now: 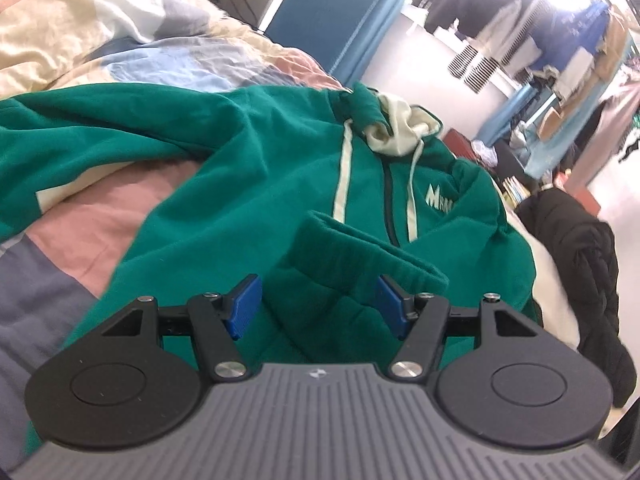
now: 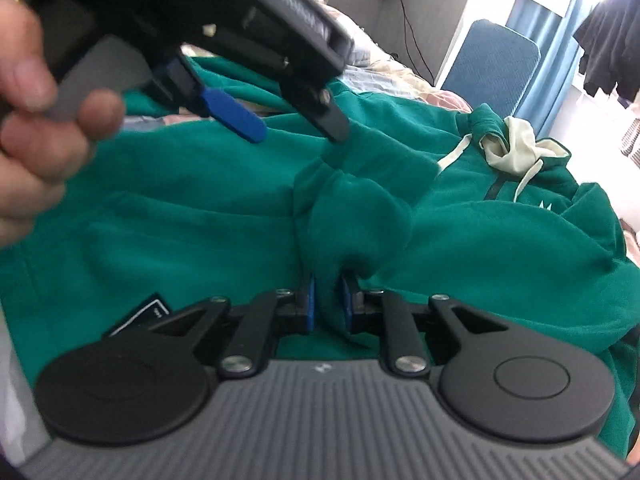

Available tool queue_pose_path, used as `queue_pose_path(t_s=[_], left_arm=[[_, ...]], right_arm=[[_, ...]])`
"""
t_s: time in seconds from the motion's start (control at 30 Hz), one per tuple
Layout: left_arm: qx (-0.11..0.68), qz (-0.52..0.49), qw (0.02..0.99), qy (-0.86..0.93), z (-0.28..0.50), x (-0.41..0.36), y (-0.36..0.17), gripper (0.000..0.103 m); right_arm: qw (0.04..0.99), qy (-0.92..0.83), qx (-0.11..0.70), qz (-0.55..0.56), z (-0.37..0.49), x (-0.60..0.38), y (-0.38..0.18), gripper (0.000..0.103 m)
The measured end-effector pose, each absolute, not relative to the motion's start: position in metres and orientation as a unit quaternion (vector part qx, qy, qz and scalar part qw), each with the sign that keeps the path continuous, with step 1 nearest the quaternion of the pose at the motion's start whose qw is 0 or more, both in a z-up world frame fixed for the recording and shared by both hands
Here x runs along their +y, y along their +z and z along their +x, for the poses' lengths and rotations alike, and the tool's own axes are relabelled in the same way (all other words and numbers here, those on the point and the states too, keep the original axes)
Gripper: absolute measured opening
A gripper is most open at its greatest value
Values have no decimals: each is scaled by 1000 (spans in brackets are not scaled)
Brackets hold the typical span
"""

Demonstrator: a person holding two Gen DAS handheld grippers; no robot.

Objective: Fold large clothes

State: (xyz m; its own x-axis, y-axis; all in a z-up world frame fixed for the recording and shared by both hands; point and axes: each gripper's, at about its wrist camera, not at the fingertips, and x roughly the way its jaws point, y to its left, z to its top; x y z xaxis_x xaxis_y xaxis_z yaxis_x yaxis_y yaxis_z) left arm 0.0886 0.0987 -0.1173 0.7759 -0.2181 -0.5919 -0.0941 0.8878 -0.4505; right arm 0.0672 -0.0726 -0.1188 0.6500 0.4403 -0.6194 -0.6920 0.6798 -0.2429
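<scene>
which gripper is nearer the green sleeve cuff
Right. The right gripper is shut on the sleeve cuff; the left gripper hangs open just above it, not gripping.

The hoodie is lying spread on the quilt, its hood at the far end near a chair. A cuff is lying on its front. The left gripper is hanging over the hoodie, behind the right gripper, with a jacket lying at the right.

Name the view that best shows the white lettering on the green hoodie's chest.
The left wrist view: the white lettering sits unobstructed beside the zipper on the green hoodie. The right wrist view catches only a sliver of it at the far right.
</scene>
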Motion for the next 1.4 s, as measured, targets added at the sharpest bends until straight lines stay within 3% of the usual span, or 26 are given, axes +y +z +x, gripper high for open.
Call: queue_pose_path(t_s=[0.3, 0.4, 0.47, 0.83, 0.9, 1.0, 1.07, 1.3, 1.4], left_arm=[[316, -208, 925, -39, 86, 78, -116, 68], [299, -198, 933, -39, 82, 75, -111, 68], [290, -196, 936, -42, 80, 73, -107, 69], [313, -219, 923, -49, 82, 70, -116, 77], [318, -218, 922, -46, 83, 70, -119, 78], [319, -215, 922, -42, 82, 69, -121, 78], [319, -214, 922, -41, 81, 69, -121, 78], [316, -203, 926, -36, 81, 67, -120, 79], [320, -201, 925, -34, 82, 67, -122, 79]], right_arm=[[895, 306, 314, -80, 74, -120, -84, 21], [907, 272, 322, 11, 89, -152, -74, 38], [915, 234, 323, 62, 103, -171, -74, 65], [887, 86, 365, 269, 160, -244, -118, 67], [881, 87, 368, 286, 168, -244, -127, 66], [883, 98, 357, 287, 172, -238, -133, 47], [896, 96, 346, 262, 171, -234, -130, 12], [921, 70, 281, 263, 177, -256, -106, 10], [920, 20, 310, 237, 183, -265, -113, 10]])
